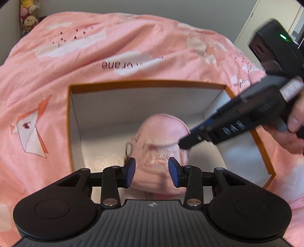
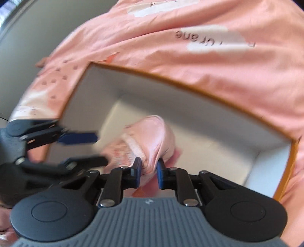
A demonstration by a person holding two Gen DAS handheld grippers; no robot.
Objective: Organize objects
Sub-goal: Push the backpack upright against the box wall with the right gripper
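Note:
A folded pink garment (image 1: 161, 144) lies inside an open box with an orange rim (image 1: 148, 83) and white inner walls, set on a pink bedsheet. My left gripper (image 1: 152, 172) is open just above the garment's near edge, with nothing between its pads. My right gripper (image 2: 149, 172) is shut on a fold of the pink garment (image 2: 150, 136) inside the box (image 2: 190, 85). In the left wrist view the right gripper (image 1: 182, 144) reaches in from the right onto the garment. In the right wrist view the left gripper (image 2: 98, 148) shows open at the left.
The pink bedsheet (image 1: 114, 47) with white clouds and crane print surrounds the box. Stuffed toys (image 1: 28, 17) stand at the far left corner. A white wall and door (image 1: 266, 19) lie at the far right.

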